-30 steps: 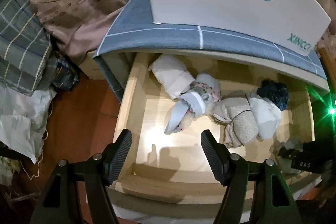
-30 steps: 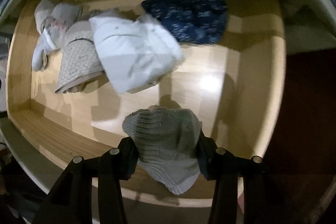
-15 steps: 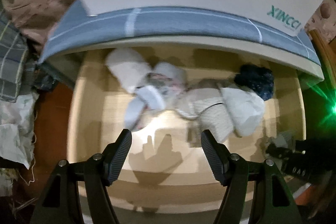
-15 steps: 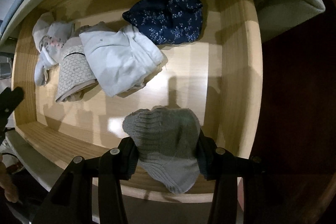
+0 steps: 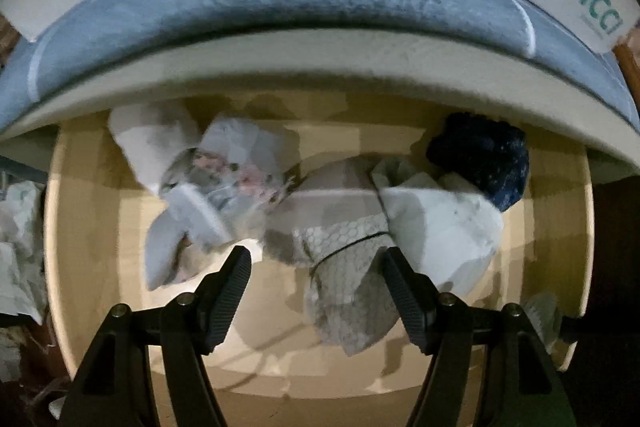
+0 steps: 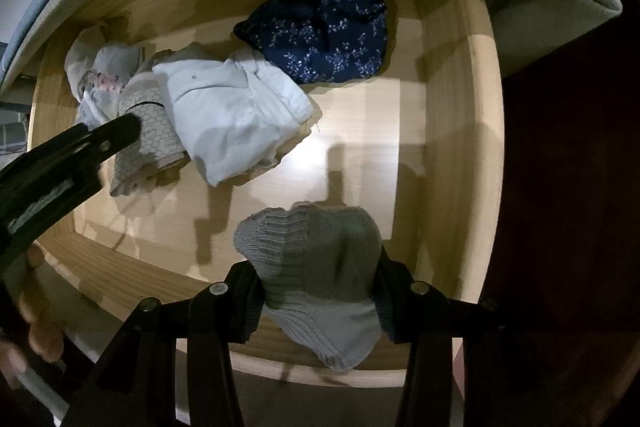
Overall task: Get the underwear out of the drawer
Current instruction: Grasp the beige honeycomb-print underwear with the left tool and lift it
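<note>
A grey ribbed-knit underwear (image 6: 316, 267) is pinched in the right gripper (image 6: 316, 303); the left gripper (image 5: 316, 291) is held open, empty, over the drawer (image 6: 452, 147).

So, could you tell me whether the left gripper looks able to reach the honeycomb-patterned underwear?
Probably yes: the left gripper is open right above the honeycomb-patterned underwear, nothing covering its near end.

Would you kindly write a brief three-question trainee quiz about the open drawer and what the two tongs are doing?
1. True or false: the right tongs are clamped on a grey knitted garment.
2. Which piece lies between the open left tongs? A) navy floral piece B) honeycomb-patterned piece C) white folded piece
3. Fill in: the navy piece lies toward the drawer's ____ wall in the right wrist view.

Key: 1 true; 2 B; 3 right.
</note>
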Demonstrator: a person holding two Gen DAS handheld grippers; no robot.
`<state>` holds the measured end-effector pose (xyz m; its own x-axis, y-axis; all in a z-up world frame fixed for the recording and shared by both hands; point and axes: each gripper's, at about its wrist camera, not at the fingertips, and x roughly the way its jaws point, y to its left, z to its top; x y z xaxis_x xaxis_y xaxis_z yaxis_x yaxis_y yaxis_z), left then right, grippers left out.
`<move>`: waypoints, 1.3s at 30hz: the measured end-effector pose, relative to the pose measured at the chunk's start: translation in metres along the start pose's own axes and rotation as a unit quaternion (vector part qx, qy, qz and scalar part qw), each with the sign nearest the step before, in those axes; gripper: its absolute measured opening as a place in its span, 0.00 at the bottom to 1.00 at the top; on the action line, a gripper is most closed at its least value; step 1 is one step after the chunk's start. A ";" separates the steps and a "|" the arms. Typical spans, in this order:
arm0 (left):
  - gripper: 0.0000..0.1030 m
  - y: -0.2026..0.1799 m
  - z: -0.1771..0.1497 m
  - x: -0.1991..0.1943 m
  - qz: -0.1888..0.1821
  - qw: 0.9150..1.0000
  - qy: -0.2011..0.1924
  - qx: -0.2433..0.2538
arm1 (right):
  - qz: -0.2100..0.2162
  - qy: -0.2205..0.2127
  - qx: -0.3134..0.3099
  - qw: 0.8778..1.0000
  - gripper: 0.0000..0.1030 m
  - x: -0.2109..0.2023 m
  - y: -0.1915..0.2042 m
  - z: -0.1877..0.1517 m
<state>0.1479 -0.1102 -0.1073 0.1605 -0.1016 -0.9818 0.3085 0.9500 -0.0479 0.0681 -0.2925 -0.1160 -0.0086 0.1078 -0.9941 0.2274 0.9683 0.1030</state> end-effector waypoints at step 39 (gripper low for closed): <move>0.65 -0.033 -0.001 0.037 0.036 0.991 0.104 0.079 | 0.010 0.005 0.008 1.000 0.42 0.002 0.004 0.006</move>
<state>0.1427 -0.1446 -0.1419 -0.0036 0.0438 -0.9990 0.4488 0.8928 0.0375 0.0750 -0.2899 -0.1183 -0.0141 0.1290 -0.9915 0.2433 0.9623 0.1218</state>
